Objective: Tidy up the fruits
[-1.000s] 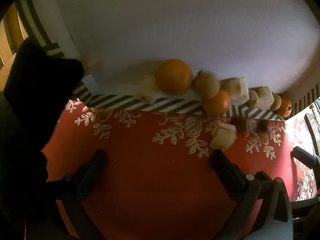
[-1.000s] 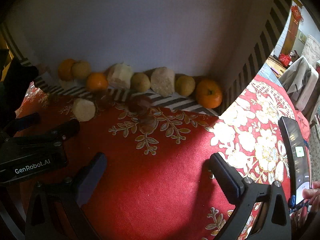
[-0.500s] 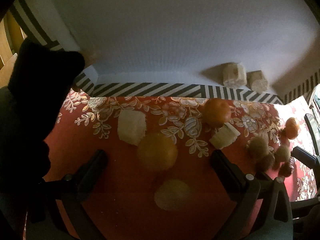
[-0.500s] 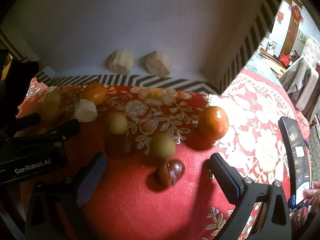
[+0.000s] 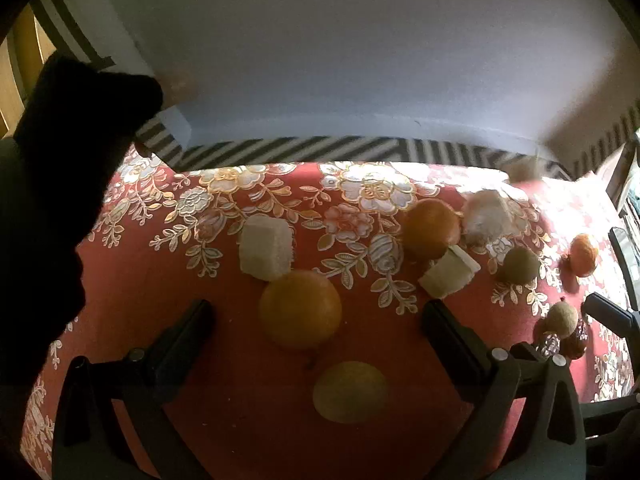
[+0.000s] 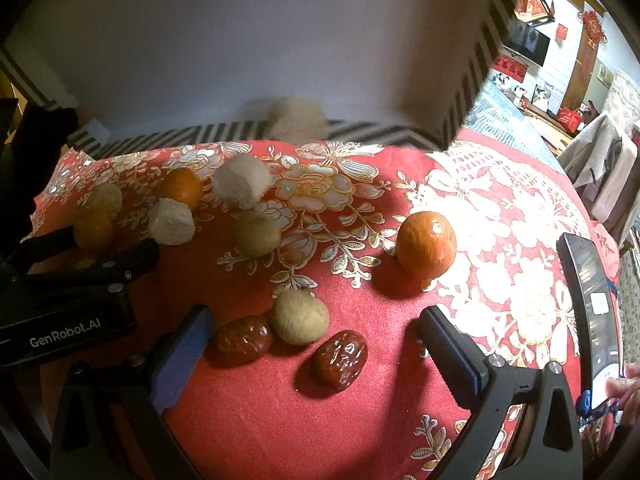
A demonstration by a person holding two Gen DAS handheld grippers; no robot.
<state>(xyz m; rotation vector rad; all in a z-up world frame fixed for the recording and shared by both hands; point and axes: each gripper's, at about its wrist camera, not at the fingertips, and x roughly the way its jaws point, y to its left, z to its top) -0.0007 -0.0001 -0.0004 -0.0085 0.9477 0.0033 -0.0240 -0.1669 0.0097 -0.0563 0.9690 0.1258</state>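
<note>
Right wrist view: right gripper (image 6: 312, 344) spread wide, holding nothing, low over the red floral tablecloth (image 6: 400, 420). Between its fingers, nearest: one red date (image 6: 339, 360), long axis slanting from near-left to far-right. Second red date (image 6: 242, 338) just left, lying roughly crosswise, touching a round tan longan (image 6: 299, 316). Further out, an orange mandarin (image 6: 426, 244) sits alone to the right, well apart from the rest. Another longan (image 6: 257, 233) mid-cloth. Far left cluster: white cake chunk (image 6: 172, 222), small orange (image 6: 180, 188), rounder white chunk (image 6: 240, 182). One blurred chunk (image 6: 298, 120) at the edge of the tilted striped box (image 6: 240, 40). Phone (image 6: 594, 308) at right edge.

Left wrist view: left gripper (image 5: 316, 320) also wide, nothing in it. Nearest between its fingers, a yellowish round fruit (image 5: 350, 392), then a big orange (image 5: 300, 308), touching a white cube (image 5: 266, 246) beyond. Right of these, a wedge-shaped chunk (image 5: 450, 272) with long axis slanting up-right, leaning on another orange (image 5: 430, 226). Box's white inside fills the far field; a dark sleeve (image 5: 60, 180) holds its left corner.
</note>
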